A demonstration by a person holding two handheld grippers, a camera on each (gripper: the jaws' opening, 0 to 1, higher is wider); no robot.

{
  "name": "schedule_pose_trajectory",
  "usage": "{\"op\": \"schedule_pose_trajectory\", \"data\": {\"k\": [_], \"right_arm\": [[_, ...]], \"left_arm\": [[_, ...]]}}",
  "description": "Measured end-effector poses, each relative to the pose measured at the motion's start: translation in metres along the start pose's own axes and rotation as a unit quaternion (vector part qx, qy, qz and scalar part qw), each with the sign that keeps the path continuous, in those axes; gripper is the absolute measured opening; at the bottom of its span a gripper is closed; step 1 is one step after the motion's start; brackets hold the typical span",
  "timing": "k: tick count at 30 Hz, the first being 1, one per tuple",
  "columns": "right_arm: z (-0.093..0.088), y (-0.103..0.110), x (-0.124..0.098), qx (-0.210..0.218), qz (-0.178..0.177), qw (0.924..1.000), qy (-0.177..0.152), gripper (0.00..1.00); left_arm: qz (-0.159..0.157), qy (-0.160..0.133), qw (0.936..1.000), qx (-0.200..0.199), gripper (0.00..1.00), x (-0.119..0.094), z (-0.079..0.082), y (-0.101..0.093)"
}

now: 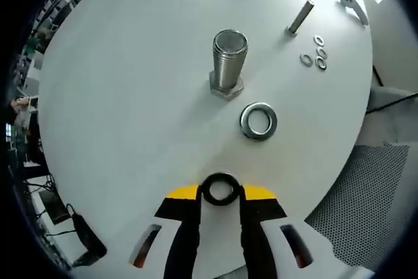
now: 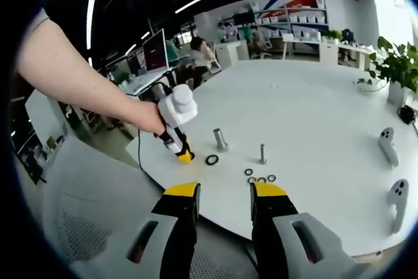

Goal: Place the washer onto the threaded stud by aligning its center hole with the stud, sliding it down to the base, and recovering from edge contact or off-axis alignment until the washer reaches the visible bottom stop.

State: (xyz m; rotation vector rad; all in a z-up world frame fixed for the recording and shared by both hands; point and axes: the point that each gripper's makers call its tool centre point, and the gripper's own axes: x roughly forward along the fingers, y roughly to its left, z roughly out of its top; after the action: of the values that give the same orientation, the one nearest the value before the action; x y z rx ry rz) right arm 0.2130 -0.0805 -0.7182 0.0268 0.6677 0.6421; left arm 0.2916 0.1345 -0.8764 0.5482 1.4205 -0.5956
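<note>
A big threaded stud (image 1: 230,60) stands upright on its hex base on the round white table (image 1: 124,102). A silver washer (image 1: 258,121) lies flat just right of it. My left gripper (image 1: 220,189) is shut on a black washer (image 1: 221,180), held at the yellow jaw tips short of the stud. In the right gripper view a hand holds that left gripper (image 2: 181,150) low over the table edge, close to the stud (image 2: 221,140) and a ring (image 2: 212,159) lying flat. My right gripper (image 2: 225,195) is open, off the table's near edge, with nothing between its jaws.
A thin stud (image 1: 300,17) (image 2: 262,153) stands farther off with several small washers (image 1: 315,52) (image 2: 260,178) beside it. Two white controllers (image 2: 387,143) (image 1: 353,1) lie near the table's rim. A mesh chair (image 1: 356,187) sits below the edge. Desks and people fill the background.
</note>
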Motion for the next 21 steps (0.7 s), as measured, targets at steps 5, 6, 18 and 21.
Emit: {"op": "schedule_pose_trajectory", "data": {"k": [5,6,18,21], "right_arm": [[0.001,0.000,-0.001,0.002,0.000,1.0000,-0.005,0.33],[0.000,0.000,-0.001,0.002,0.000,1.0000,-0.003,0.33],[0.001,0.000,-0.001,0.001,0.002,1.0000,-0.004,0.32],[0.001,0.000,-0.001,0.001,0.001,1.0000,-0.005,0.32]], "left_arm": [[0.005,-0.010,0.9999,0.006,0.19,-0.001,-0.001,-0.002],[0.005,-0.011,0.9999,0.011,0.19,-0.001,0.000,-0.002],[0.002,-0.015,0.9995,0.030,0.19,-0.005,0.000,-0.011],[0.000,-0.012,0.9993,0.037,0.19,-0.007,-0.004,-0.014]]}}
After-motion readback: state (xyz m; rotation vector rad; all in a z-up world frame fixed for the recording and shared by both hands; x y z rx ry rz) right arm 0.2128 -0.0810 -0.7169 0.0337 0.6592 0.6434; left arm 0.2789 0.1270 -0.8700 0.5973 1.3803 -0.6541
